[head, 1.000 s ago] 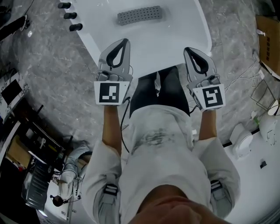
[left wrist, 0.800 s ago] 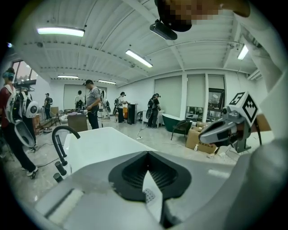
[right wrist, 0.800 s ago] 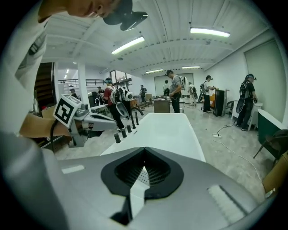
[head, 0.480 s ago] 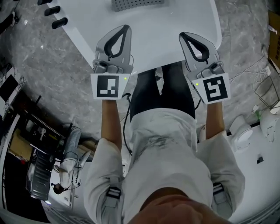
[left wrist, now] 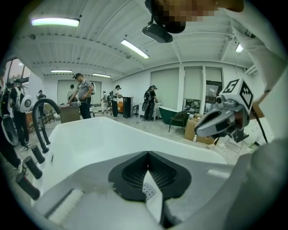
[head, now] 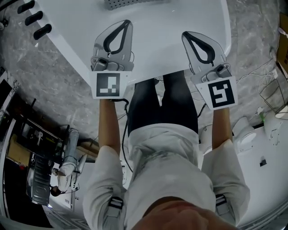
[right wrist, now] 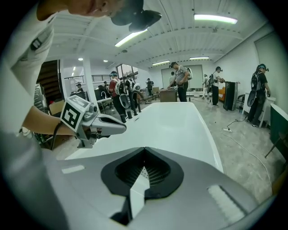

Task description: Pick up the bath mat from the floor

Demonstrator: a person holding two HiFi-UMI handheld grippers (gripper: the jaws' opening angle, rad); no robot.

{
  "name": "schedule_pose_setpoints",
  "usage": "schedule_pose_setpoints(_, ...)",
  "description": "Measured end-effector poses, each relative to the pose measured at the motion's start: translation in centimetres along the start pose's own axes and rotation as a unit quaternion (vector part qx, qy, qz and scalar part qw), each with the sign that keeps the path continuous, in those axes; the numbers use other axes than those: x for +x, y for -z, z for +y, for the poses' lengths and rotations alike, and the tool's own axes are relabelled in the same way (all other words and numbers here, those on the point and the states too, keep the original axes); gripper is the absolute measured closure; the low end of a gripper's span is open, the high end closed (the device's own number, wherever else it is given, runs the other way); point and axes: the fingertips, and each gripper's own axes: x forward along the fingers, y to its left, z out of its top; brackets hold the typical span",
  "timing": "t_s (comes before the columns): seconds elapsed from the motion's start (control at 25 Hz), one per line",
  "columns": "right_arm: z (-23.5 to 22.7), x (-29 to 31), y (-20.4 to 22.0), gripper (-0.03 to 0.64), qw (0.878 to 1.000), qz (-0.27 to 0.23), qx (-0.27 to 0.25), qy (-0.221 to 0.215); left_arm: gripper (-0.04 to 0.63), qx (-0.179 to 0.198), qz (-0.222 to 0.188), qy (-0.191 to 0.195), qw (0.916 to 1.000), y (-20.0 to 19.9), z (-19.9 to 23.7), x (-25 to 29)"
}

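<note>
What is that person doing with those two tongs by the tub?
A person stands at a white tub, holding the left tongs and right tongs over its near end. Both are shut and empty. A grey mat lies farther along in the tub, untouched.

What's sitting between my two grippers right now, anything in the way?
In the head view, only bare white tub shows between the left gripper and the right gripper, both shut. Nearer the body, the person's dark trouser legs fill the gap.
</note>
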Motion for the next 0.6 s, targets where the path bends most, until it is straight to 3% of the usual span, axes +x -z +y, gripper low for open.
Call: schedule_pose_setpoints(0.6, -2.5, 6.7, 7.5, 0.615, 0.999, 0.04, 0.016, -0.017, 0.586, 0.023, 0.064, 0.029, 0.9973, 9.5, 0.7, 7.5)
